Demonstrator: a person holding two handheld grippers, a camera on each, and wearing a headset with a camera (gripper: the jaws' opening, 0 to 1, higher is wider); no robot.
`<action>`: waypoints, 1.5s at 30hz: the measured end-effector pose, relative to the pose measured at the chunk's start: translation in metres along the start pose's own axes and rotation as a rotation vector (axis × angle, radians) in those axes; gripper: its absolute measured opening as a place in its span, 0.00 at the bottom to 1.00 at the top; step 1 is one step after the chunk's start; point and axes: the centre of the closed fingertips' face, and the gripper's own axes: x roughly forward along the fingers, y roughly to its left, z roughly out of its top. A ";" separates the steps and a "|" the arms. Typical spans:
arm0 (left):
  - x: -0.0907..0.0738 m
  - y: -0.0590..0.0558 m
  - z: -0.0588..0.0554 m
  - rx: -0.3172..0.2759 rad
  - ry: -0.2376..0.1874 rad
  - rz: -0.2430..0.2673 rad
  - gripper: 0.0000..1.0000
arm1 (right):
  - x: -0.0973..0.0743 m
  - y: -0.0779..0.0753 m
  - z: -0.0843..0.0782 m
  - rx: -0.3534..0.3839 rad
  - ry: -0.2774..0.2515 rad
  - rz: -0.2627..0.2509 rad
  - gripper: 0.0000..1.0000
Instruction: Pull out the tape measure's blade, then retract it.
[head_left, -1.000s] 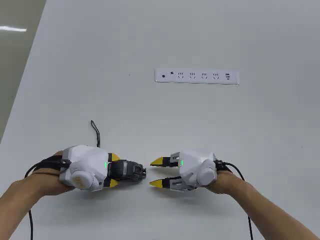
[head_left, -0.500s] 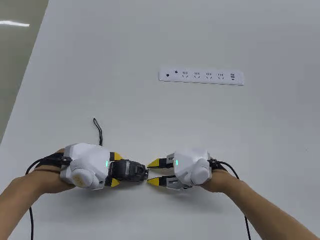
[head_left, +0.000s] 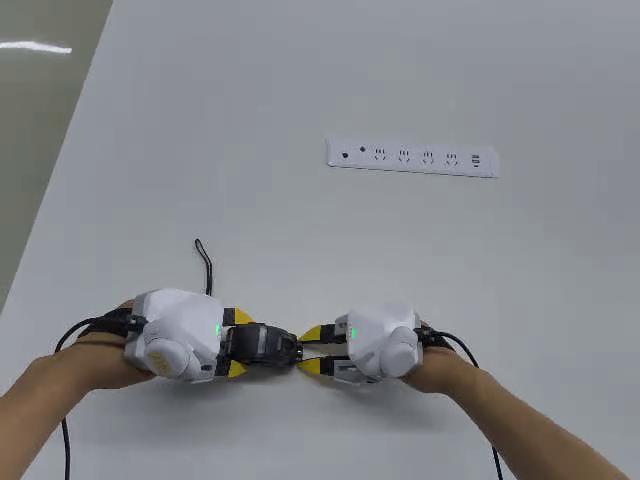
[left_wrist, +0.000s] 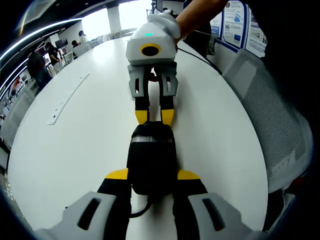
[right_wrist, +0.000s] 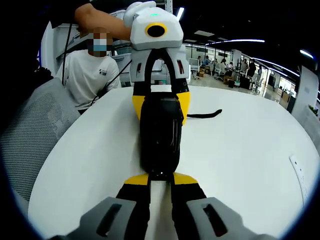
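Note:
A black tape measure (head_left: 262, 343) lies low on the white table (head_left: 300, 80), and my left gripper (head_left: 240, 343) is shut on its body. In the left gripper view the case (left_wrist: 151, 160) sits between the yellow fingertips (left_wrist: 117, 174). My right gripper (head_left: 312, 349) faces it from the right, open by a narrow gap, its yellow tips at either side of the case's front end. The right gripper view shows the case (right_wrist: 161, 130) straight ahead of my right gripper (right_wrist: 161, 179). I cannot make out any blade drawn out.
The tape measure's black wrist strap (head_left: 204, 262) trails away over the table behind the left gripper. A white power strip (head_left: 411, 159) lies farther back at the centre right. A person in a white shirt (right_wrist: 95, 70) sits beyond the table's edge.
My right gripper has moved left up to the tape measure's front end and its jaws have narrowed. The left gripper still holds the case in the same place.

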 end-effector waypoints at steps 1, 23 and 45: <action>0.000 0.000 0.000 0.000 -0.001 0.000 0.27 | 0.000 0.000 0.000 -0.001 0.000 0.000 0.13; -0.003 0.000 -0.004 -0.012 0.021 0.012 0.27 | -0.005 0.003 0.008 0.007 -0.009 0.006 0.10; -0.003 0.001 -0.004 -0.033 0.033 0.013 0.27 | -0.026 0.001 -0.005 0.010 -0.013 0.005 0.10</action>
